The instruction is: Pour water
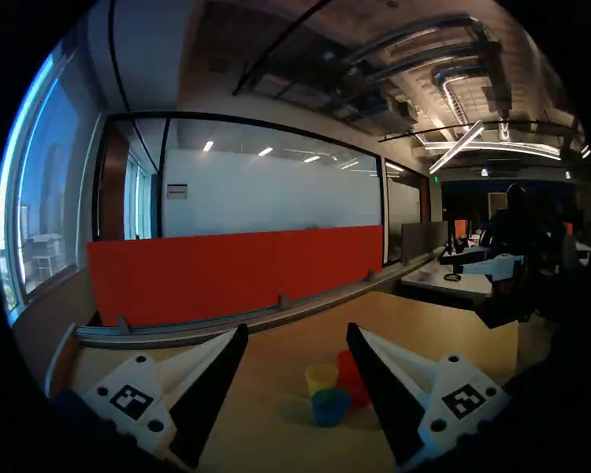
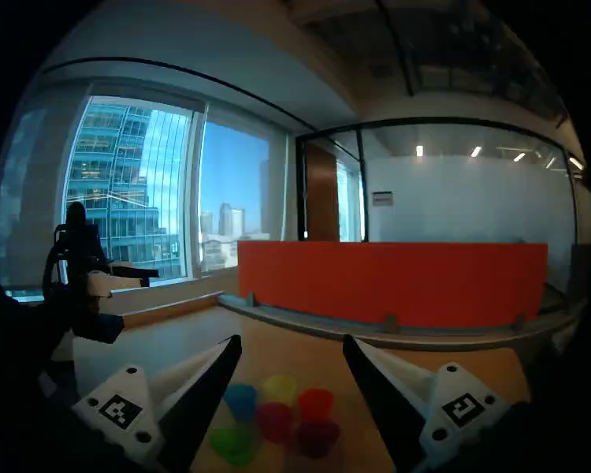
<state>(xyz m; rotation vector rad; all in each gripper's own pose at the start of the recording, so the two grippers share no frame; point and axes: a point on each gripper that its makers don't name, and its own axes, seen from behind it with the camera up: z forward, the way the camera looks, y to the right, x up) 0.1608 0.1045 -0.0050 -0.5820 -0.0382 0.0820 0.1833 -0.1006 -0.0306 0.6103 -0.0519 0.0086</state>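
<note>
Right in front of me the right tool [image 2: 290, 339] hangs above the pale wooden surface [image 2: 177, 339], its white, black-padded fingers [image 2: 205, 386] spread wide with nothing held between them. Just past its tips six small cups stand huddled close together on the surface: a green plastic cup [image 2: 232, 441] and a dark red plastic cup [image 2: 317, 437] nearest, a red plastic cup [image 2: 273, 418] in the middle, then a blue plastic cup [image 2: 240, 398], a yellow plastic cup [image 2: 281, 386] and a second red plastic cup [image 2: 315, 402] behind. I cannot tell whether any of them holds water. The left tool [image 1: 295, 327] is just as wide open and empty, and from its side the blue, the yellow and one red cup sit between its fingers, the red one half hidden by a finger. Beyond the cups a low grey rail [image 2: 390, 335] edges the surface, with a long orange partition panel [image 2: 390, 280] rising behind it. Farther back stands a frosted glass wall [image 2: 469, 197], and beside it a tall window [image 2: 138, 205] looks out on glass towers under a blue sky.
</note>
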